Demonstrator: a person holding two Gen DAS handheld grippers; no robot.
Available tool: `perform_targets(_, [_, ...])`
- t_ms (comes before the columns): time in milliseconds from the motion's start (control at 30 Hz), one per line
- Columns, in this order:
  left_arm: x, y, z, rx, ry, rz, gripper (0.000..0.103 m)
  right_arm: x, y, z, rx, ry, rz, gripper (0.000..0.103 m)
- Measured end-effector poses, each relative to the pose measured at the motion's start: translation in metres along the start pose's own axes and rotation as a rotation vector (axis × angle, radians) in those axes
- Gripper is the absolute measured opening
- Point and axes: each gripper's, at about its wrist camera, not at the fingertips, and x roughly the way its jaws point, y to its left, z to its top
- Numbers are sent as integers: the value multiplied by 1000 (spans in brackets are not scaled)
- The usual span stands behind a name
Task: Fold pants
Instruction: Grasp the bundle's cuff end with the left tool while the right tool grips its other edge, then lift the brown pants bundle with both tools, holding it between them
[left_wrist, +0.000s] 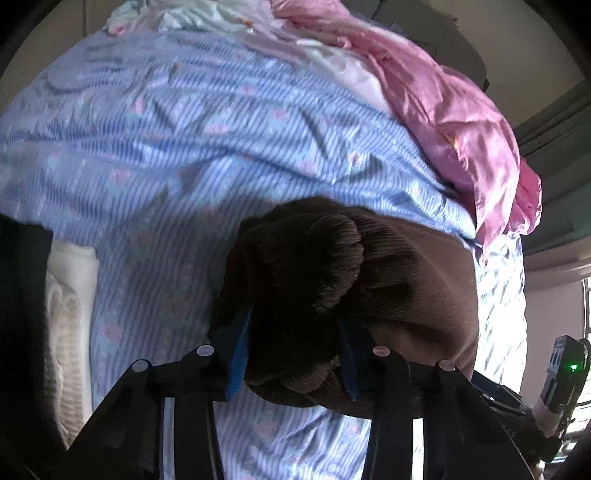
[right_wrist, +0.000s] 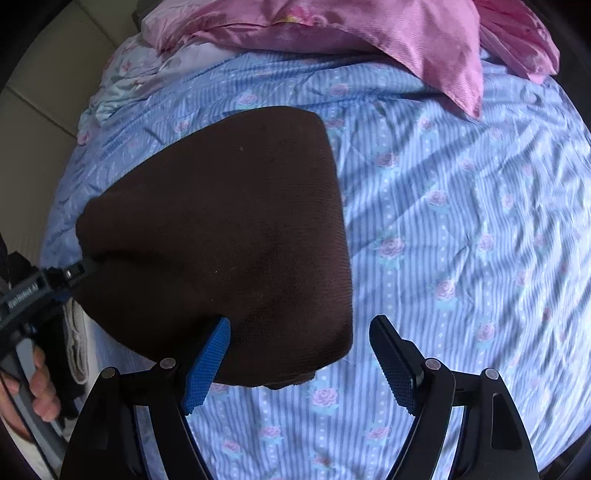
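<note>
The brown pants (right_wrist: 221, 229) are laid on the blue striped bedsheet (right_wrist: 461, 221), already doubled into a compact slab whose long axis is seen running from the near edge of the bed toward the pink quilt (right_wrist: 332, 33) at the far side. In the left wrist view a bunched, ribbed fold of the pants (left_wrist: 325, 266) is caught between the blue pads of the left tool (left_wrist: 295, 354), which is clamped on it at the slab's left near corner. The right tool (right_wrist: 301, 365) is held with its jaws apart and nothing gripped: its left pad is seen over the pants' near right corner, its right pad over bare sheet, so the cloth's right edge lies between the two. The right tool is therefore judged the nearer to the free near corner, and the coming move probably turns on closing it there so both near corners can be carried along the long axis toward the far end. A white folded cloth (left_wrist: 70, 317) is seen at the left.
</note>
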Motion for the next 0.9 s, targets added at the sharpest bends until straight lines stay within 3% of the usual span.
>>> perform_targets(100, [2, -1, 9, 29, -4, 21, 38, 4, 5, 4, -2, 8, 11, 80])
perform_targets(167, [5, -1, 12, 50, 3, 25, 32, 6, 7, 7, -4, 11, 16, 80])
perform_targets(233, [11, 0, 12, 63, 13, 42, 34, 10, 10, 10, -11, 18, 26, 80])
perform_targets(300, [14, 4, 12, 54, 15, 56, 47, 14, 13, 11, -21, 24, 19, 80])
perform_targets(600, [22, 22, 12, 30, 40, 62, 81, 27, 17, 19, -28, 42, 8, 80])
perform_targets(900, [28, 27, 15, 31, 74, 58, 95, 42, 16, 28, -24, 64, 4, 81])
